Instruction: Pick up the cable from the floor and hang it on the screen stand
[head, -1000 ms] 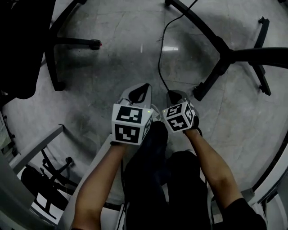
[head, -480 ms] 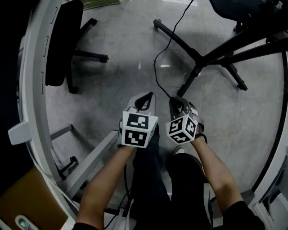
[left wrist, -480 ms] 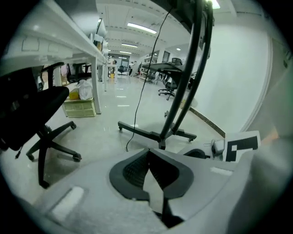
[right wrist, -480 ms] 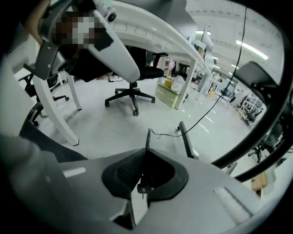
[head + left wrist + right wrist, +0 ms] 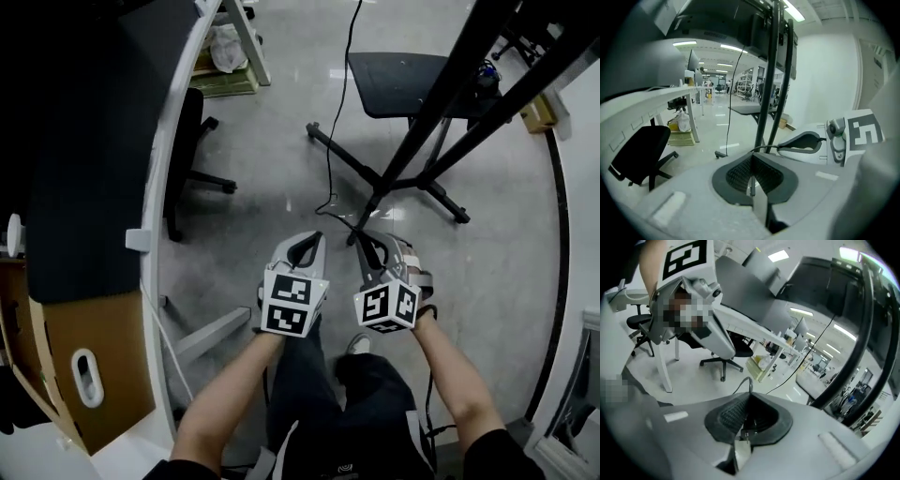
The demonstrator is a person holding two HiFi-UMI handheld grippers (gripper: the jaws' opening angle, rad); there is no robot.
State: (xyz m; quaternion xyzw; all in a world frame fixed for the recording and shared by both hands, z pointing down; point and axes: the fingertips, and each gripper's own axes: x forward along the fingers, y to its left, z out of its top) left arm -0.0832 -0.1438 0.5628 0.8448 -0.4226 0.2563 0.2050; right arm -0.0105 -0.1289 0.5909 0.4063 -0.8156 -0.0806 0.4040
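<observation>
Right gripper (image 5: 371, 246): jaws closed on the end of the cable (image 5: 328, 141). In the right gripper view a small connector with metal pins sits at the back of the pads, and the grey sheath rises out between the jaw tips. Left gripper (image 5: 302, 246): jaws pressed together with nothing between them, held just beside the right one.

Location of cable: from the held end it makes a short slack loop near the foot of the screen stand (image 5: 441, 103). It then runs away over the floor (image 5: 262, 141) and out of the top of the head view. The left gripper view shows it rising towards something high (far end not visible).

Handling assessment:
- The cable appears thin, light and limp. It should hold no shape of its own and is likely to slip off a smooth black pole unless draped with length on both sides.
- The present hold seems sound, being on the sheath right at the connector. The pins look like the fragile part and should not bear load.
- The free left gripper could take a second hold further along the slack, forming a loop to place on the stand.
- As the far anchorage is unseen, a hard pull is inadvisable.
</observation>
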